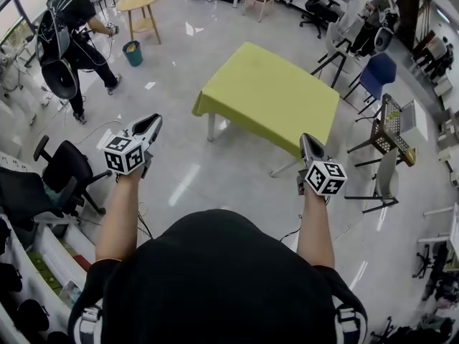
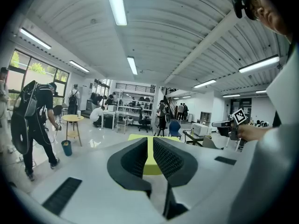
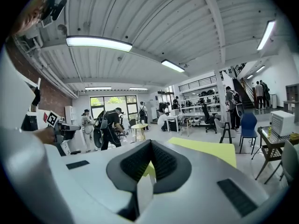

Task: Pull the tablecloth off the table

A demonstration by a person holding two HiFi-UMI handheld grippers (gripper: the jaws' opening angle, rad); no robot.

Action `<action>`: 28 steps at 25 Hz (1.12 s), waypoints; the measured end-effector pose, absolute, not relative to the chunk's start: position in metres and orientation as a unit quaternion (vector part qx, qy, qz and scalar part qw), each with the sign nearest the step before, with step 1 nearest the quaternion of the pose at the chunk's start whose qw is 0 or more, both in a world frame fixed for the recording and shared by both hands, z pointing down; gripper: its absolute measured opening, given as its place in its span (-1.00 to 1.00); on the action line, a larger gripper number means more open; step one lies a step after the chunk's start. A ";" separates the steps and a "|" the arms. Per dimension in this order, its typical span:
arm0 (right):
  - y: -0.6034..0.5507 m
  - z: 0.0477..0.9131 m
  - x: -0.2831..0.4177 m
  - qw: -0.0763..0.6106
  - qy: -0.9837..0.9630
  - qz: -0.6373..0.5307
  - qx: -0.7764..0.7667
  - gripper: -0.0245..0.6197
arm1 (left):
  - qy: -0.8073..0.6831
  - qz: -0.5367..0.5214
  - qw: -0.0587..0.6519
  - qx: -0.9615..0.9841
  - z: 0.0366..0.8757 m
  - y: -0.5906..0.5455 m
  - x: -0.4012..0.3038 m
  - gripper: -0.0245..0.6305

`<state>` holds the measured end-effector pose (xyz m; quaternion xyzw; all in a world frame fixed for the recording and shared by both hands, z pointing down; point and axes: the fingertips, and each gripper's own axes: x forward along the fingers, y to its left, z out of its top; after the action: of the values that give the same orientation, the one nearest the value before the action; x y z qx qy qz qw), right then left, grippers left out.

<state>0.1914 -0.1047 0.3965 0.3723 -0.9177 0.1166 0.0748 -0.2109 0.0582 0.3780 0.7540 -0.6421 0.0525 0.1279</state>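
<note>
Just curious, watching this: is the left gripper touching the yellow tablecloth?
Apart. The head view shows bare floor between the left gripper and the tablecloth.

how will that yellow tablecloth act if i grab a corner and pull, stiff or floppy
Probably floppy: the tablecloth drapes down at its edges and hangs in a soft point at one corner. Likely light, since it lies thin and flat. Nothing rests on it, so it should slide off freely, though it might catch on a table leg.
</note>
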 end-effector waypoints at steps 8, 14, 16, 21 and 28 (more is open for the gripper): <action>-0.183 0.409 0.205 0.077 -0.921 0.124 0.361 -0.88 | -0.640 0.060 0.134 0.754 0.382 -0.023 -0.191 -0.76; -0.221 0.419 0.216 0.081 -0.923 0.124 0.354 -0.88 | -0.640 0.061 0.134 0.754 0.390 -0.066 -0.179 -0.76; -0.229 0.419 0.222 0.083 -0.923 0.124 0.354 -0.88 | -0.637 0.060 0.137 0.756 0.393 -0.078 -0.172 -0.76; -0.239 0.419 0.237 0.088 -0.921 0.124 0.359 -0.88 | -0.626 0.062 0.142 0.764 0.399 -0.101 -0.158 -0.76; -0.247 0.428 0.254 0.092 -0.913 0.136 0.373 -0.88 | -0.614 0.066 0.141 0.774 0.400 -0.125 -0.151 -0.76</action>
<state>0.2540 -0.2473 0.4279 0.3733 -0.9131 0.1357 0.0924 -0.1510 -0.1255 0.3998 0.7740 -0.6138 0.0662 0.1406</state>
